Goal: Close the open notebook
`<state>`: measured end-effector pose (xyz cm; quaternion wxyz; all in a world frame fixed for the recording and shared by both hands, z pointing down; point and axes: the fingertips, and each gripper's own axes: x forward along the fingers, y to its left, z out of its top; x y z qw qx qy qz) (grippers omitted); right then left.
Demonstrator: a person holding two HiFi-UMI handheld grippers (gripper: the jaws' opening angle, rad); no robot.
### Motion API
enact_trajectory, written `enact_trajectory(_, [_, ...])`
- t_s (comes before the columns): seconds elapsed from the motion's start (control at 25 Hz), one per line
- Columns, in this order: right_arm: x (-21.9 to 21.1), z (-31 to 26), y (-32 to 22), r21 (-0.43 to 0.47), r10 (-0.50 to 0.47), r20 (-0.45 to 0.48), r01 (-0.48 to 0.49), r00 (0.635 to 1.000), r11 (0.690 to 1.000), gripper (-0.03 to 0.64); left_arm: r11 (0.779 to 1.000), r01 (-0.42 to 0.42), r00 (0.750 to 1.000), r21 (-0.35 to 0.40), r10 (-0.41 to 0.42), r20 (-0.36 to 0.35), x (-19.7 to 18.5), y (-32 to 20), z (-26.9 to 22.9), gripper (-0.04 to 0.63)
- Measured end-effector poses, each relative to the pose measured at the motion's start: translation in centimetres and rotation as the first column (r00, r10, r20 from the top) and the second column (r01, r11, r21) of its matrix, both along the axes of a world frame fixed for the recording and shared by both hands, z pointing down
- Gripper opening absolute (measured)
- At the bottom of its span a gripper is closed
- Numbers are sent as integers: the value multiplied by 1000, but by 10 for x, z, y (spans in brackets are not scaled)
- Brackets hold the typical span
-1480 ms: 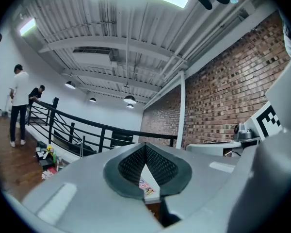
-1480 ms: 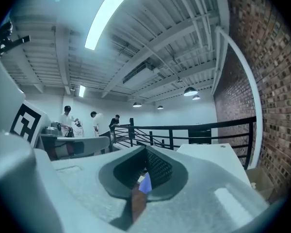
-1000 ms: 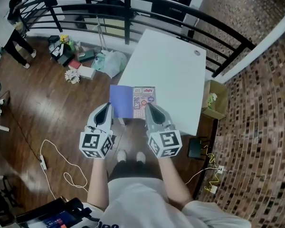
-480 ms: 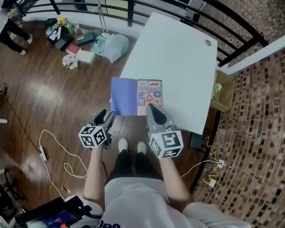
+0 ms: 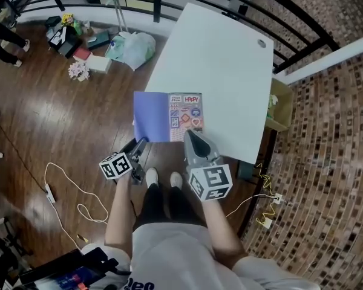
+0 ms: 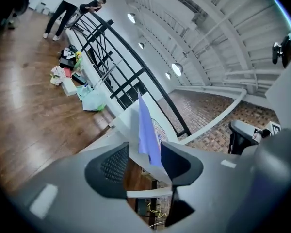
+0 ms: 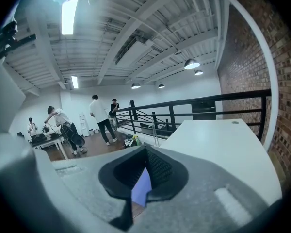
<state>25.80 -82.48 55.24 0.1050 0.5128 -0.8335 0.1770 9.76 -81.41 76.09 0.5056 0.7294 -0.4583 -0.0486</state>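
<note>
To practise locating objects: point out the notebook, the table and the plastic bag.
notebook [image 5: 150, 116], head view, blue page
table [image 5: 224, 59], head view, bare top
plastic bag [image 5: 133, 46], head view, its middle

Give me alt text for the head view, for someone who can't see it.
An open notebook lies at the near edge of a white table, its blue cover overhanging the left side. The left gripper, jaws just opening with the cover's edge between them, sits off the table; the right gripper, shut, points at the sticker page.
</note>
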Motion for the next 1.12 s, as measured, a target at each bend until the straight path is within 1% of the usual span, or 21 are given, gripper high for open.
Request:
enact_trajectory(0.12, [4,-3,-1,8,9,1,-9,1000,1000,-11,999,1,999,39,0,-37,7,-3,-17,192])
enact_trajectory(0.32, [5,-11,-3,27,14,18,-15,1000,1000,-11,993,7,998,116,0,-63,11,-2,-53,161])
enact_trajectory(0.4, [7,-16,-3,39,17,25,-18,1000,999,-11,989,-2,997,150,13,-75,20,-2,-69,148])
enact_trajectory(0.48, [10,-22,-2,50,21,32,-23,999,999,-11,984,-20,996,177,34,-79,30,-1,-85,143])
enact_trajectory(0.6, [13,-30,-1,65,29,46,-32,998,997,-11,976,-50,996,212,66,-68,45,-3,-105,112])
enact_trajectory(0.72, [23,-35,-1,75,46,55,-50,997,996,-11,966,-94,990,243,117,-81,72,-7,-123,103])
enact_trajectory(0.92, [53,-36,6,72,102,54,-106,993,992,-11,939,-206,966,275,240,-96,134,-8,-138,103])
enact_trajectory(1.04, [74,-30,10,60,143,52,-146,988,988,-11,928,-263,951,263,295,-88,166,-10,-130,103])
enact_trajectory(1.12, [91,-26,13,46,173,58,-176,983,983,-11,928,-287,945,237,315,-92,185,-12,-119,103])
